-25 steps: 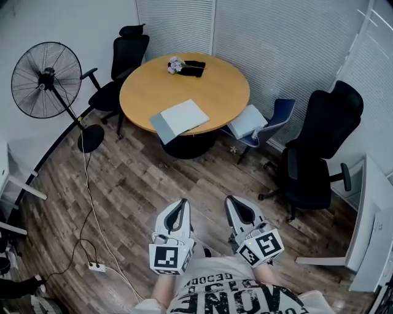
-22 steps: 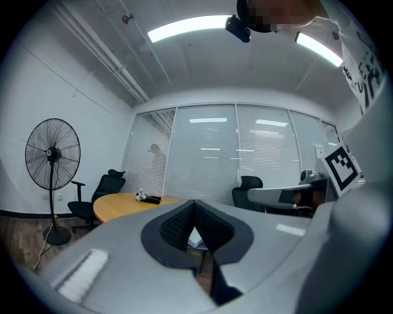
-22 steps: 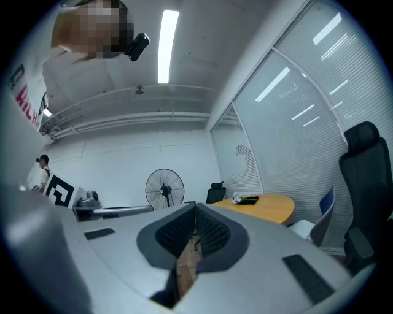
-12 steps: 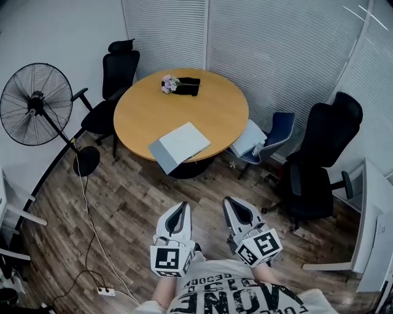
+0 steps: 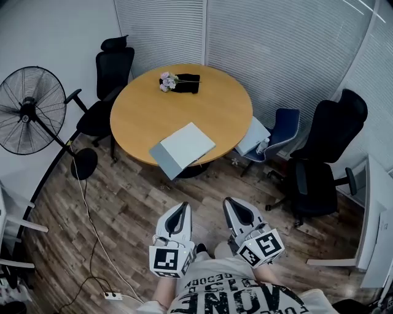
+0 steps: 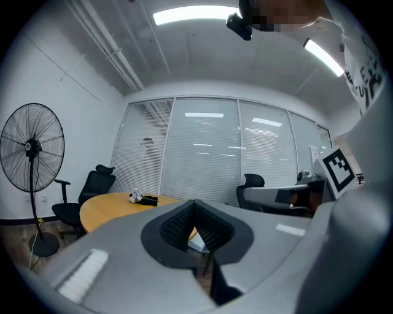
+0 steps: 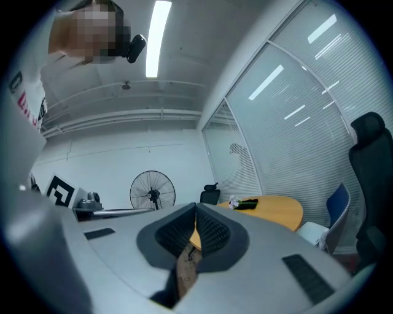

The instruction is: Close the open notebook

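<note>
Showing notebook [image 5: 183, 149] open — head view alone; left gripper [image 5: 182, 206], right gripper [image 5: 232, 203] fingers together.

Light: bright and even, from ceiling strip lights [image 6: 195, 13], mirrored in the glass wall [image 6: 206, 132].
Shadows: soft, pooled under the round table [image 5: 141, 116].
Brightest surface: the notebook [image 5: 184, 146], pale, slightly washed.
Edges: fisheye bending, dark corners in both gripper views.

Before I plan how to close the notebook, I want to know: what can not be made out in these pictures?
- Notebook, head view: too small to show its spine or any writing.
- Notebook, left gripper view: mostly hidden behind the shut left claw.
- Black thing beside the flowers, head view: too small to name.
</note>
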Tool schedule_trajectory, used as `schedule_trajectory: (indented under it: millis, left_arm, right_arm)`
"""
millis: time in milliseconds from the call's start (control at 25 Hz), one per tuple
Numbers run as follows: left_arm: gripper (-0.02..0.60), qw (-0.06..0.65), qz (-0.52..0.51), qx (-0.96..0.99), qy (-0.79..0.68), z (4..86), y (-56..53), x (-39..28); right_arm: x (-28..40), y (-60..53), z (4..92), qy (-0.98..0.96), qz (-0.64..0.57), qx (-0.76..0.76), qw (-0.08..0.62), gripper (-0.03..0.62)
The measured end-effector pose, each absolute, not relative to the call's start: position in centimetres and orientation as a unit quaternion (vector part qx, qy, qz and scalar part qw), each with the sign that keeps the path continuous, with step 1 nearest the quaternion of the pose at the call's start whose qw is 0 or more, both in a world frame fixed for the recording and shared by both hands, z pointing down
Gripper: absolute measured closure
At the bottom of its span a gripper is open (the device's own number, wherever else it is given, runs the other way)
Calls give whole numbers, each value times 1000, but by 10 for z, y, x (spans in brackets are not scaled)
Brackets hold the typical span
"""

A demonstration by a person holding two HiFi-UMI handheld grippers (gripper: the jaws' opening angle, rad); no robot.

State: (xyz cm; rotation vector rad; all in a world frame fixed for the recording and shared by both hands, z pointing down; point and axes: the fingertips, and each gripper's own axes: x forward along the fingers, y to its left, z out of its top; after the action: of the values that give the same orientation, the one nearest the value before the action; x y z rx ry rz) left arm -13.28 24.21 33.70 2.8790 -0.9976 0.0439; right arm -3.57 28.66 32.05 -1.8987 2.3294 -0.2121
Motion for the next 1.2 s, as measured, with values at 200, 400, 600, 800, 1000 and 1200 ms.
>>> schedule_trajectory:
  millis: [200, 400, 600, 800, 1000, 1200]
  left_arm:
    - [571, 50, 13, 940, -336, 340, 228, -135]
    - [571, 54, 14, 936, -346, 344, 211, -129]
    - [570, 59, 17, 930, -362, 346, 188, -119]
    - [571, 56, 11, 920, -387, 343, 152, -99]
    - [570, 42, -5, 913, -405, 330, 120, -65]
    - [571, 35, -11, 903, -428, 326, 97, -40]
  right_arm:
    - [-38, 273, 325, 777, -77, -621, 62, 582]
    - [-30, 253, 328, 784, -79, -612, 61, 582]
    - [-19, 223, 335, 794, -91, -598, 60, 582]
    - [-2, 184, 335, 813, -94, -573, 53, 582]
    - [31, 146, 325, 827, -82, -554, 51, 582]
    - [61, 116, 322, 840, -77, -534, 51, 582]
